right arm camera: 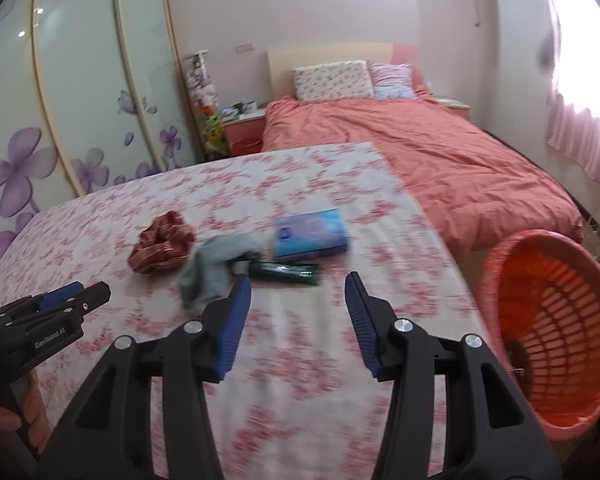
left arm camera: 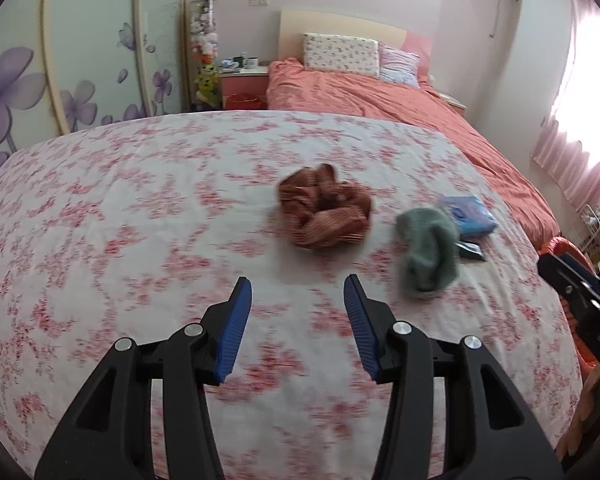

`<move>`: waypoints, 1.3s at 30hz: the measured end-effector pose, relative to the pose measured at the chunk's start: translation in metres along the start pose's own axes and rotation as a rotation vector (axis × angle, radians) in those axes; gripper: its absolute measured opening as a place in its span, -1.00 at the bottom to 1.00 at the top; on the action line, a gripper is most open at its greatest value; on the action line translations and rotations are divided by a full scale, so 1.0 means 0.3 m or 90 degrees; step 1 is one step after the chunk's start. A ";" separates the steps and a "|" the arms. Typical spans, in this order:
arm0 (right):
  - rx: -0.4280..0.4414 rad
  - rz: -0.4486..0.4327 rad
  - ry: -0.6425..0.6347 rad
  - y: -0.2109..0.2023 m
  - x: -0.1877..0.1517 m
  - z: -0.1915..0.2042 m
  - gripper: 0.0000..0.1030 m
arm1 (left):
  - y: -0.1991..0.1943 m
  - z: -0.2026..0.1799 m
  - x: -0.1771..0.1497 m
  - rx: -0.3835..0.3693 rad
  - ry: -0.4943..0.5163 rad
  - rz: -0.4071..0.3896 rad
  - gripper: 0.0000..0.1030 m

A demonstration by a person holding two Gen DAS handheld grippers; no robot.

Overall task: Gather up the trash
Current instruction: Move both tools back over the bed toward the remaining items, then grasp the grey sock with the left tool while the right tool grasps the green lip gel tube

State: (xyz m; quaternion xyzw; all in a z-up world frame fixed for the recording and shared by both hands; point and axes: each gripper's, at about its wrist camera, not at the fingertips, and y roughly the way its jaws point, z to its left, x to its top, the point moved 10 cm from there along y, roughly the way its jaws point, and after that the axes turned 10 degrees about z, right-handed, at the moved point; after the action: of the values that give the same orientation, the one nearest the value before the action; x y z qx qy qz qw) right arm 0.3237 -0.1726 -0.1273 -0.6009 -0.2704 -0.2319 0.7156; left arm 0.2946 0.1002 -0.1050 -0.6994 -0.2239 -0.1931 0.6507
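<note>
A floral-print cover (right arm camera: 260, 352) is spreading across the near surface, with a bed under a coral duvet (right arm camera: 432, 160) lying beyond it. Two pillows, one flowered (right arm camera: 332, 80) and one striped (right arm camera: 392, 80), are leaning against a pale headboard (right arm camera: 320, 54). A wardrobe with purple flower decals (right arm camera: 80, 112) is lining the left wall, a pink nightstand (right arm camera: 244, 130) is standing beside the bed, and pink curtains (right arm camera: 580, 132) are glowing at right.
</note>
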 end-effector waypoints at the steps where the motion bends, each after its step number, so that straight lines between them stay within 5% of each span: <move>1: 0.004 0.004 -0.002 0.012 0.001 0.015 -0.05 | 0.000 0.020 0.002 0.002 -0.005 0.000 -0.06; 17: 0.003 0.120 0.013 0.298 0.028 0.030 -0.16 | 0.044 0.120 0.001 -0.013 -0.035 0.017 -0.06; 23: -0.005 0.133 -0.027 0.343 0.059 0.056 0.13 | 0.052 0.112 0.005 -0.016 -0.034 0.021 -0.06; 32: 0.060 0.169 -0.055 0.294 -0.007 0.093 -0.10 | 0.055 0.101 -0.001 -0.022 -0.032 0.025 -0.06; 39: 0.031 0.146 -0.057 0.299 0.024 0.101 -0.12 | 0.039 0.086 -0.003 -0.024 -0.028 0.021 -0.06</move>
State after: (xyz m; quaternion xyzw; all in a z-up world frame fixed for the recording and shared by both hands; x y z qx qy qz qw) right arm 0.3848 -0.1273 -0.1844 -0.6200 -0.2370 -0.1153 0.7390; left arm 0.2999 0.1252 -0.1170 -0.7194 -0.2226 -0.1710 0.6353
